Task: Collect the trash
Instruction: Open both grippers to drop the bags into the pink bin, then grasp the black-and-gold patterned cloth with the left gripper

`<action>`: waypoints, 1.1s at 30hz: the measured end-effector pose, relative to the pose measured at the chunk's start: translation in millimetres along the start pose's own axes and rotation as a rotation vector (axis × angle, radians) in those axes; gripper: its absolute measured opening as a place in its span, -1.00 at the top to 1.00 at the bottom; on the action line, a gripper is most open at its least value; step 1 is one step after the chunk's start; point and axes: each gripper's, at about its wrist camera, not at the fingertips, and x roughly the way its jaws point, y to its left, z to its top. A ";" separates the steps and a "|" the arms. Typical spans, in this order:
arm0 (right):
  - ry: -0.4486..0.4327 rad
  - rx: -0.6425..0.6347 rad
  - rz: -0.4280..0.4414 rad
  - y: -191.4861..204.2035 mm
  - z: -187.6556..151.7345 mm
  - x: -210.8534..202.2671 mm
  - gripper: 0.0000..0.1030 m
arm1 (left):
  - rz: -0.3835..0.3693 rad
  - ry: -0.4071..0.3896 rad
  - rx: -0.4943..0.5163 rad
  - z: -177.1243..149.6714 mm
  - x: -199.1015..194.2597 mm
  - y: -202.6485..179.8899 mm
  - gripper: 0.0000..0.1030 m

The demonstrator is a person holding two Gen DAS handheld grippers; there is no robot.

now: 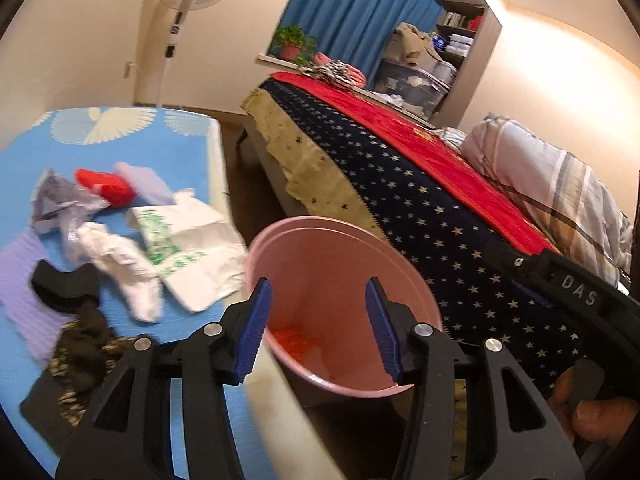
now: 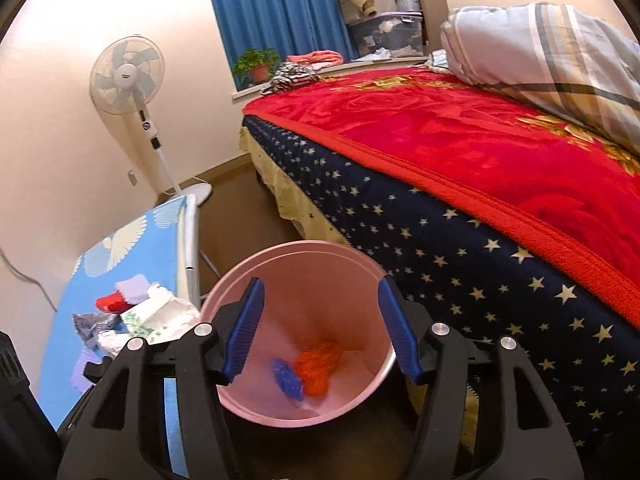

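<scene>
While both the left gripper [image 1: 318, 328] and right gripper [image 2: 320, 330] are hovering spread and empty over the pink bin [image 2: 280, 258], leftover wrappers [image 1: 120, 268] are risking snagging on cloth.

The bin [image 2: 298, 320] is standing on the floor between the tabletop [image 2: 132, 248] at its left and the bed [image 2: 460, 208] at its right. Scraps [image 2: 316, 368] are lying in the bin, wrappers [image 1: 176, 248] are lying near the tabletop's right edge, and the fan [image 2: 128, 76] is standing behind the tabletop's far edge.

- Cream walls [image 2: 60, 128], warmly lit; brown floor [image 2: 236, 208].
- Blue curtain [image 2: 280, 12] with a potted plant [image 2: 258, 65] on the sill.
- White fan [image 2: 127, 76] stands in the corner.
- Bed [image 2: 460, 216]: red blanket [image 2: 460, 140], plaid quilt [image 2: 552, 52].
- Shelf [image 1: 460, 36] and storage box [image 2: 386, 32] behind the bed.
</scene>
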 end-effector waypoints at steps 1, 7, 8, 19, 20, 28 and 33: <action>-0.003 -0.002 0.012 2.8 -0.6 -2.1 -0.16 | 0.013 -0.005 -0.002 -0.4 -3.9 3.3 0.08; -0.011 -0.010 0.084 21.3 -5.4 -10.7 -0.15 | 0.144 -0.053 -0.015 -2.9 -36.8 28.8 0.11; -0.009 -0.011 0.094 24.1 -6.4 -11.1 -0.14 | 0.180 -0.061 -0.017 -4.3 -43.4 34.7 0.11; 0.017 -0.044 0.190 57.8 -17.7 -5.8 -0.12 | 0.334 -0.012 -0.055 -14.8 -55.0 82.4 0.11; 0.020 -0.047 0.192 59.3 -18.8 -4.5 -0.12 | 0.337 -0.008 -0.061 -16.6 -54.1 84.2 0.11; 0.045 -0.071 0.200 67.9 -26.2 7.9 -0.12 | 0.343 0.030 -0.080 -22.5 -39.9 88.4 0.11; 0.070 -0.089 0.216 77.6 -34.7 20.0 -0.12 | 0.347 0.068 -0.091 -23.1 -33.0 93.5 0.58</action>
